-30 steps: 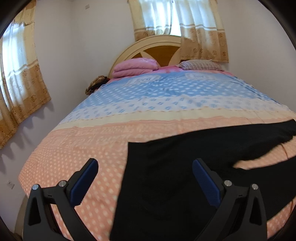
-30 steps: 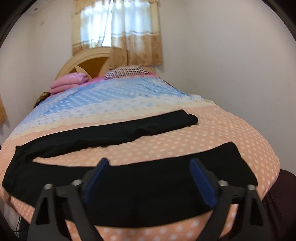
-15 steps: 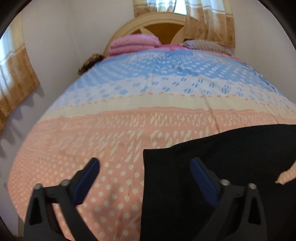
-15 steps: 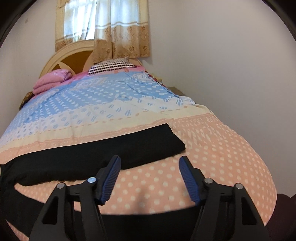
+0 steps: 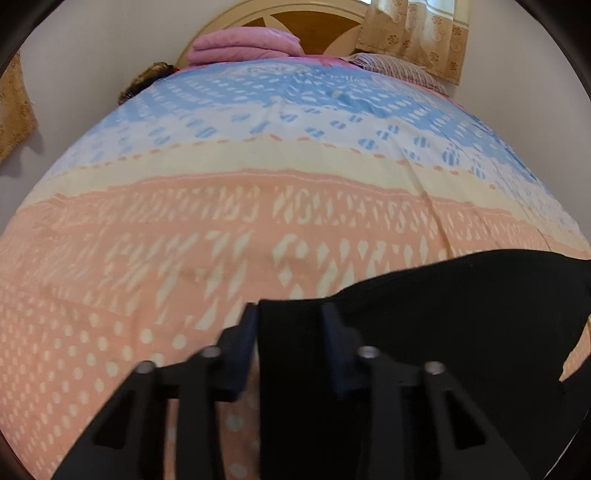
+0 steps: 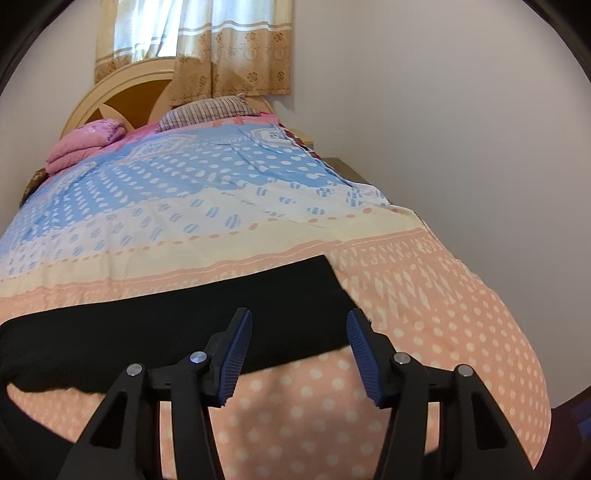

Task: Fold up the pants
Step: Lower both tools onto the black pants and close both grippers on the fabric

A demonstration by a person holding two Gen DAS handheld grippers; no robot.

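Left wrist view first: left gripper [image 5: 290, 314] down low at the near edge of the bed, blue pads [image 5: 246, 332] pulled in on either side of the corner of the black pants [image 5: 443, 314]. Looks clamped on that corner, though some cloth width sits between the pads, so not fully sure it's a firm pinch. Pants spread off to the right and down out of the picture, top edge running up and right across the peach dotted part of the bedspread [image 5: 184, 258]. Loads of bare spread to the left and beyond, all the way up through the cream and blue bands to the folded pink blanket [image 5: 243, 44] and the wooden headboard [image 5: 295, 18].

Right wrist view: right gripper [image 6: 299, 343] spread wide, gripping nothing, hovering right over the end of the far black leg of the pants [image 6: 184, 321]. Leg's hem edge slants down just inside the right-hand pad [image 6: 362, 347], lower edge passing between the two pads. Second dark strip at the lower left edge, barely in the picture. Open peach bedspread [image 6: 443, 332] to the right until the mattress rolls off toward the plain wall [image 6: 443, 110]. Striped pillow [image 6: 207, 110] and curtain [image 6: 221, 44] up at the head end, well away.
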